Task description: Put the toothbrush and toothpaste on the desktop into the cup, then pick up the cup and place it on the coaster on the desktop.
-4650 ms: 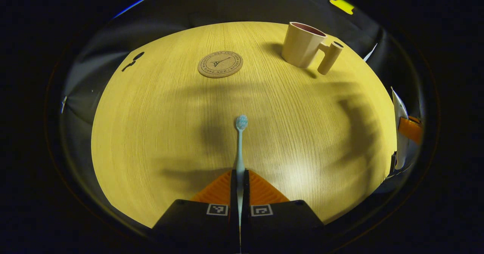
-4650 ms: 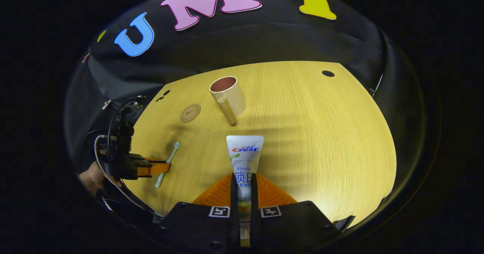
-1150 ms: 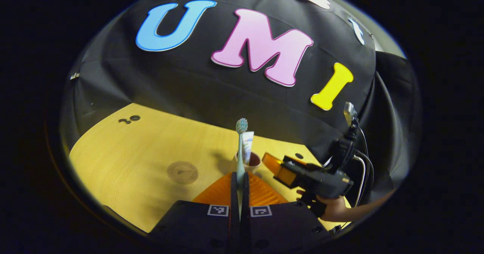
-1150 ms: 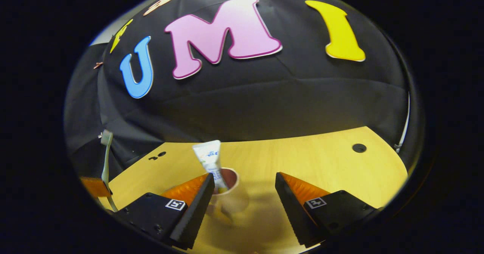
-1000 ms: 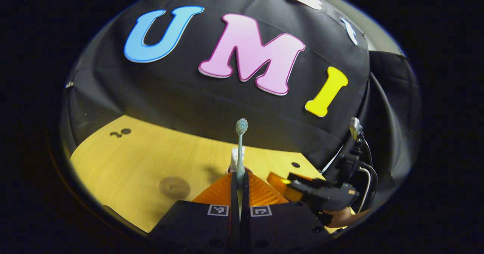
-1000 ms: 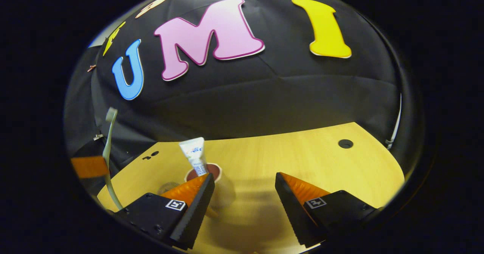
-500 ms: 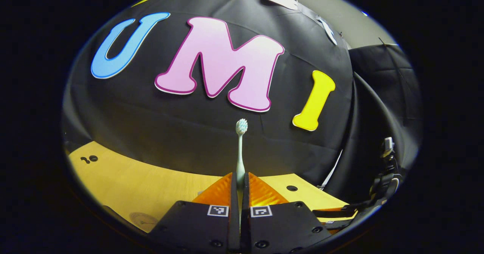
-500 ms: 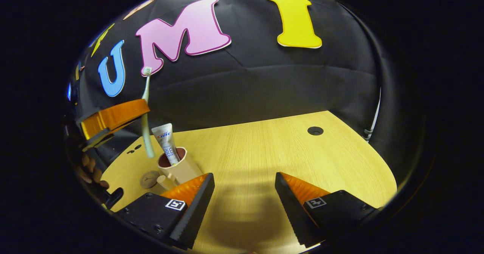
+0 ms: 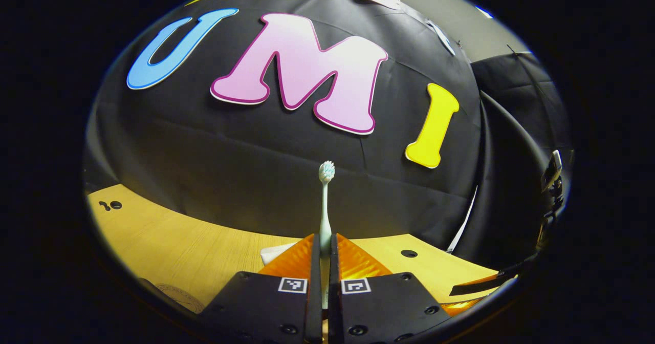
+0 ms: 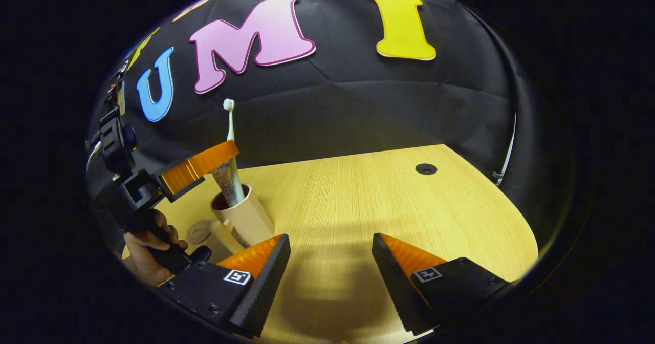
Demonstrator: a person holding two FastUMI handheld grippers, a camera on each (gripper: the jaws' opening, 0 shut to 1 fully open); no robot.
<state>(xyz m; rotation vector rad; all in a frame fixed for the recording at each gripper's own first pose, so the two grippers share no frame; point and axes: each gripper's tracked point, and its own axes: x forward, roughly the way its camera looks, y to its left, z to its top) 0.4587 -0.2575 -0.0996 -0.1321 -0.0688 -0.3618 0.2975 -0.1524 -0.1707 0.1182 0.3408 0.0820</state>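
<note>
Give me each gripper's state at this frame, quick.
Left gripper: closed on the toothbrush, held upright with its lower end in the cup.
Right gripper: open, holding nothing.

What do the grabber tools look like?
Each gripper is a black, blocky body. The right gripper has two wedge-shaped jaws with ridged inner faces and small square black-and-white markers on top. The left gripper carries the same markers. Black cables loop behind it, above a bare hand.
</note>
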